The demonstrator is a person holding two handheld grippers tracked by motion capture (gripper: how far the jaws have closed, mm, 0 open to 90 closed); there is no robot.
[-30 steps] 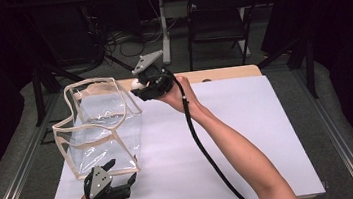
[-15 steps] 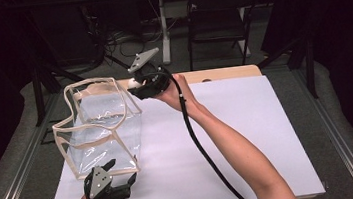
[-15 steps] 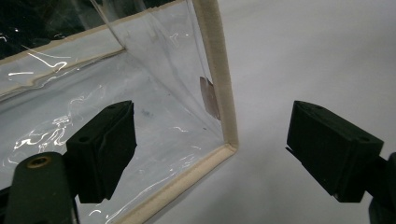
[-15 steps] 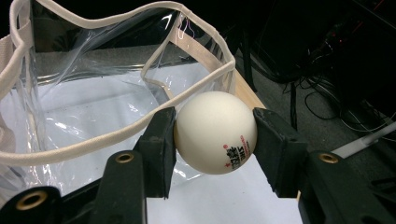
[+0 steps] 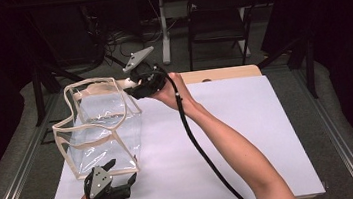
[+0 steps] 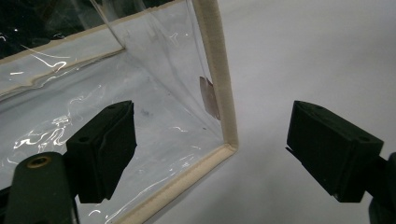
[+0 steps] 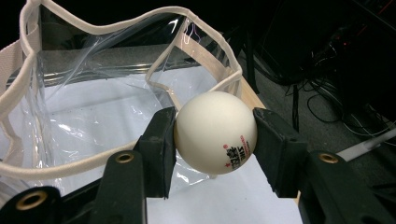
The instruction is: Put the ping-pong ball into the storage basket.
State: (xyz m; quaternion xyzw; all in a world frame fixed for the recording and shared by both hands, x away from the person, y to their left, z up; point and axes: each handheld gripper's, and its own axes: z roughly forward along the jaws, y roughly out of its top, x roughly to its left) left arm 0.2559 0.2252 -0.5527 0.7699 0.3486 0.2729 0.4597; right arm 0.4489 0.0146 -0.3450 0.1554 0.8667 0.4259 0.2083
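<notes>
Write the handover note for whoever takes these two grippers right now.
Right gripper: shut on the white ball, held by the far corner of the clear bag's open rim.
Left gripper: open, low at the bag's near bottom corner, which lies between the jaws; not clamped.
Bag: standing on the white table sheet, top open, nothing visible inside.
Done: ball picked up and brought to the bag.
Left: probably steady the bag, carry the ball over the opening, release.
</notes>
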